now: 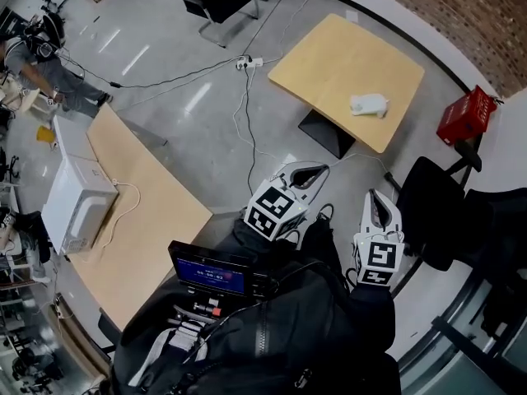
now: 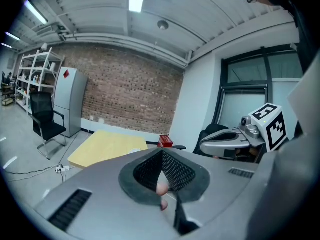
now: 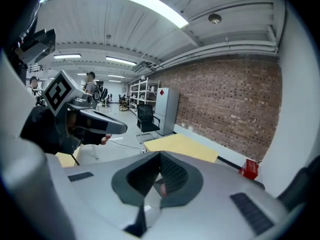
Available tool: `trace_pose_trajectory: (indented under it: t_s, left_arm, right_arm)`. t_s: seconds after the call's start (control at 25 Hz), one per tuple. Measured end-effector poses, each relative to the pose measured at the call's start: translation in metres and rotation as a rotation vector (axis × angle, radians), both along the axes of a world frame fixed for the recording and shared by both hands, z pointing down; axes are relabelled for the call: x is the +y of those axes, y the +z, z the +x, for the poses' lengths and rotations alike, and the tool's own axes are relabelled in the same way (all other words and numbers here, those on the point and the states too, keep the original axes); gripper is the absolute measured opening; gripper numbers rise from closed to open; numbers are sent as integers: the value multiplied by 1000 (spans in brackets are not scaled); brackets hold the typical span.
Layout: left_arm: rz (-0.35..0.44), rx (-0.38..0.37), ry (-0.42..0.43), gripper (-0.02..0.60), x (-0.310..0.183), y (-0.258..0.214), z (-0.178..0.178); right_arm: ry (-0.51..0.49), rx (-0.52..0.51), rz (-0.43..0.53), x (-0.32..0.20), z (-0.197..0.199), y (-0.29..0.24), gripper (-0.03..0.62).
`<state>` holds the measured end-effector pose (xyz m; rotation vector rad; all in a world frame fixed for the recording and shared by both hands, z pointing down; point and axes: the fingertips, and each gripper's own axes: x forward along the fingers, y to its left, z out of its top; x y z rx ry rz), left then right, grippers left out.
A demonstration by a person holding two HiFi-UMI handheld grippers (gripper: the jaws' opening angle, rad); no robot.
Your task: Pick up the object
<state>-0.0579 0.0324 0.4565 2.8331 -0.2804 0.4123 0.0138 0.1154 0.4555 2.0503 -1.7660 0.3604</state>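
A white object [image 1: 368, 104] lies on the small yellow table [image 1: 329, 56] ahead of me, near its right edge. Both grippers hang close to my body, well short of that table. My left gripper [image 1: 311, 171] is shut with nothing between its jaws, and its own view shows the tips [image 2: 162, 154] meeting over the yellow table [image 2: 107, 146]. To its right, my right gripper [image 1: 377, 197] is also shut and empty. In its own view the closed jaws [image 3: 160, 156] point toward the table [image 3: 182, 146], with the left gripper [image 3: 100, 124] at the left.
A red box [image 1: 466, 115] stands right of the yellow table. A black chair [image 1: 432, 208] is close on my right. A long wooden table [image 1: 140, 220] with a white appliance [image 1: 78, 204] runs along the left. Cables [image 1: 247, 97] cross the floor, and a person [image 1: 37, 60] is at far left.
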Motion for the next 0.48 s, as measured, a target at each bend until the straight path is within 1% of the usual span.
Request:
trace_pose_trajectory:
  t_s: [0.16,0.28,0.36,0.44,0.48]
  left_arm:
    - [2,-30,-19,-5,-19,10,27]
    - [4,-46,-47,-5,-43,13,47]
    - [-24,-35,-78,-5,-63,12,64]
    - [-69,-27,-128,-5,-82,13,79]
    - [-80,-34,-150,-5,-89,15,85]
  right_arm:
    - [-19,28,-15,-23,34,16,3]
    - [-50,27,-11,-49,59,23,3]
    - [-69,-3,5,-69,77,23,3]
    - [-77,-66,26,-85,97,23,3]
    - [-78,-102,32,-90,106,27,3]
